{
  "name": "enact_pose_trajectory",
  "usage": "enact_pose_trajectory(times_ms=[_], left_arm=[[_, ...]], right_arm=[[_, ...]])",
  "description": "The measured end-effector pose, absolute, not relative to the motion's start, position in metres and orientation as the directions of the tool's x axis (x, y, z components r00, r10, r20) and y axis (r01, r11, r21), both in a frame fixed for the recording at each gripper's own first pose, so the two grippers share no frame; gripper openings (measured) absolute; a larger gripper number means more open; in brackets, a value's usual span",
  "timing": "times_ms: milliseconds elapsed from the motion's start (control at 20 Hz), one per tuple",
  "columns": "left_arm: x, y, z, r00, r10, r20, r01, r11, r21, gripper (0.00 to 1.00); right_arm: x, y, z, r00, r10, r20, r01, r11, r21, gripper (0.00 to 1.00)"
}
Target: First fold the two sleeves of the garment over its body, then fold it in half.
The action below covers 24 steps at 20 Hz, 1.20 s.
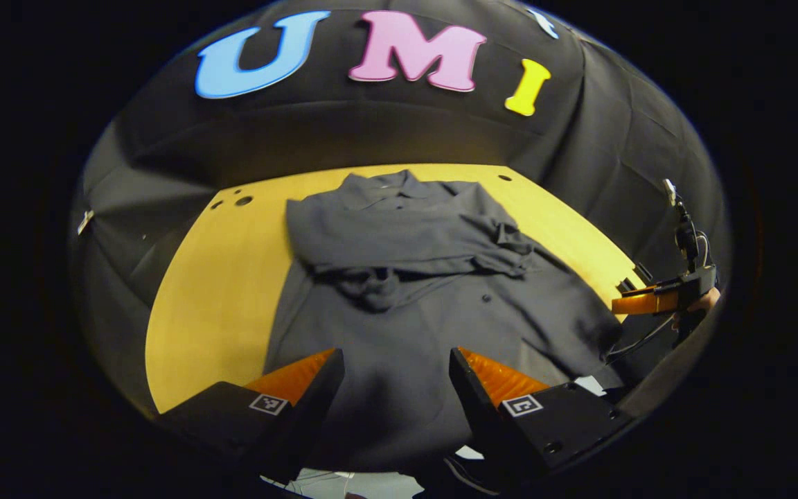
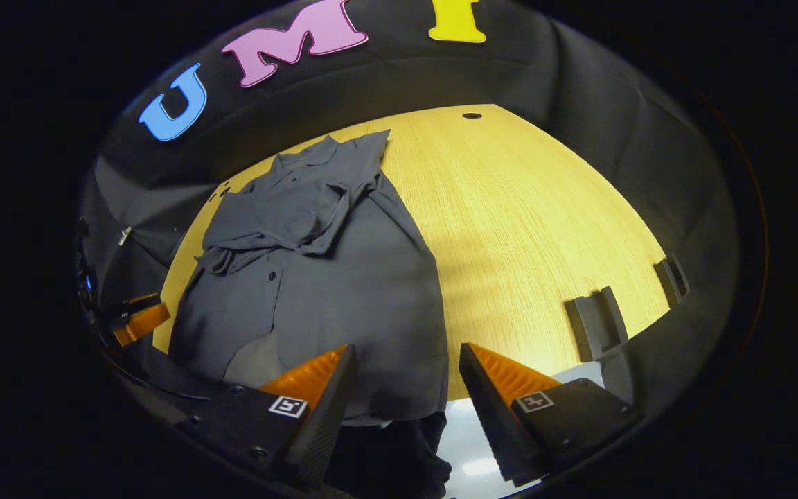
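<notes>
While both sleeves (image 1: 399,249) lie folded, two claws (image 1: 395,381) gape empty.

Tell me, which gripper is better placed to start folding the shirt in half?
Probably left: the left gripper hangs open over the shirt hem's middle; the right gripper sits at its corner.

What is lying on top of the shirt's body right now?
Both sleeves lie folded across the upper body of the shirt, bunched near the collar. They cover the chest beneath; the lower body stays bare on the table.
</notes>
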State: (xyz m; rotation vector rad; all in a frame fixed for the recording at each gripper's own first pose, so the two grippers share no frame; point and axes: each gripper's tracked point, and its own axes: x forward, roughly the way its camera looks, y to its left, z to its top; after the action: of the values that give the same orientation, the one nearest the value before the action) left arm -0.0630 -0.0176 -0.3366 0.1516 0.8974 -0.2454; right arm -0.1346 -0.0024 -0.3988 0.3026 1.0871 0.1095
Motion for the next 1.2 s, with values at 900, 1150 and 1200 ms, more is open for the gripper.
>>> enact_pose_trajectory(times_ms=[900, 1150, 1200], left_arm=[[-0.115, 0.080, -0.415, 0.412, 0.063, -0.909, 0.112, 0.987, 0.119, 0.95], [-0.104, 0.045, -0.412, 0.426, -0.070, -0.902, 0.296, 0.953, 0.066, 0.49], [-0.100, 0.043, -0.416, 0.431, -0.062, -0.900, 0.285, 0.956, 0.071, 0.28]], right_arm=[[-0.149, 0.011, -0.451, 0.350, 0.165, -0.922, -0.083, 0.986, 0.145, 0.92], [-0.145, 0.026, -0.451, 0.354, 0.245, -0.903, -0.079, 0.969, 0.233, 0.34], [-0.143, 0.027, -0.449, 0.341, 0.253, -0.905, -0.040, 0.966, 0.255, 0.06]])
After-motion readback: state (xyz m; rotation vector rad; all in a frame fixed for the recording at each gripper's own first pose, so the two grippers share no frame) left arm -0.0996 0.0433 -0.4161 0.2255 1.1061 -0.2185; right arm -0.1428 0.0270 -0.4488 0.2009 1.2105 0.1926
